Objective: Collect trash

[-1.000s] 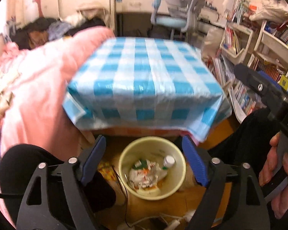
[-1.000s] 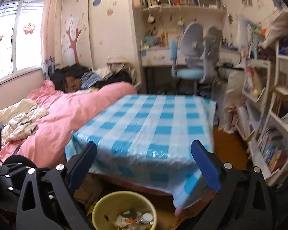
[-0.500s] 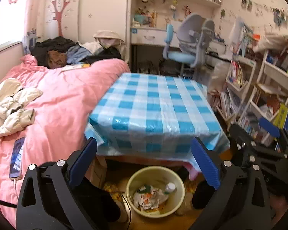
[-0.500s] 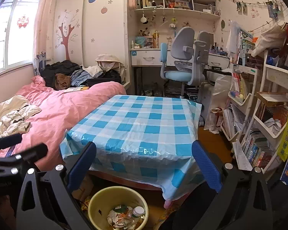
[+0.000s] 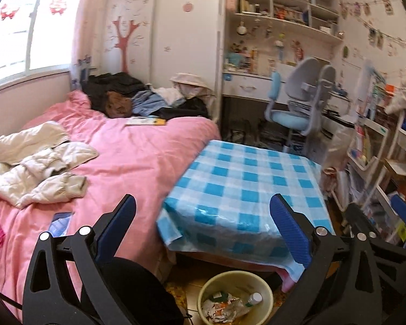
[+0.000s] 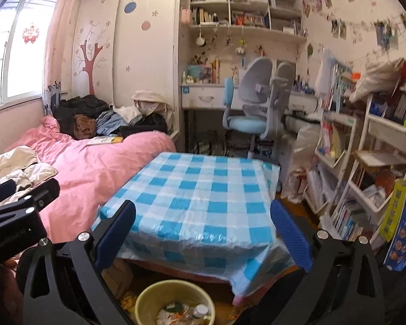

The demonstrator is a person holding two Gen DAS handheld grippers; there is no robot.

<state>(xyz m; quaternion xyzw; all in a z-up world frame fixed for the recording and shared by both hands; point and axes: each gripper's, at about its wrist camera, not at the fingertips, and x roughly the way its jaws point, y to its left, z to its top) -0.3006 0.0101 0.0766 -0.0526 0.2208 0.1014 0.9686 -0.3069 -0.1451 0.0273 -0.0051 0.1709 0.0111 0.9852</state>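
Observation:
A pale yellow bin [image 5: 235, 295] stands on the floor in front of the low table and holds crumpled wrappers and a small plastic bottle [image 5: 253, 298]. It also shows in the right wrist view [image 6: 174, 304]. My left gripper [image 5: 203, 227] is open and empty, raised above the bin. My right gripper [image 6: 203, 230] is open and empty, at a similar height. The table with the blue checked cloth [image 5: 246, 189] has nothing on its top; it also shows in the right wrist view [image 6: 200, 197].
A pink bed [image 5: 116, 168] with loose clothes, a phone [image 5: 59, 223] and a book lies on the left. A desk and grey-blue chair [image 6: 254, 108] stand behind the table. Bookshelves [image 6: 365, 173] line the right wall.
Both grippers have risen and tilted up from the bin. The left view has swung to the left over the bed. The bin has dropped to the bottom edge of both views.

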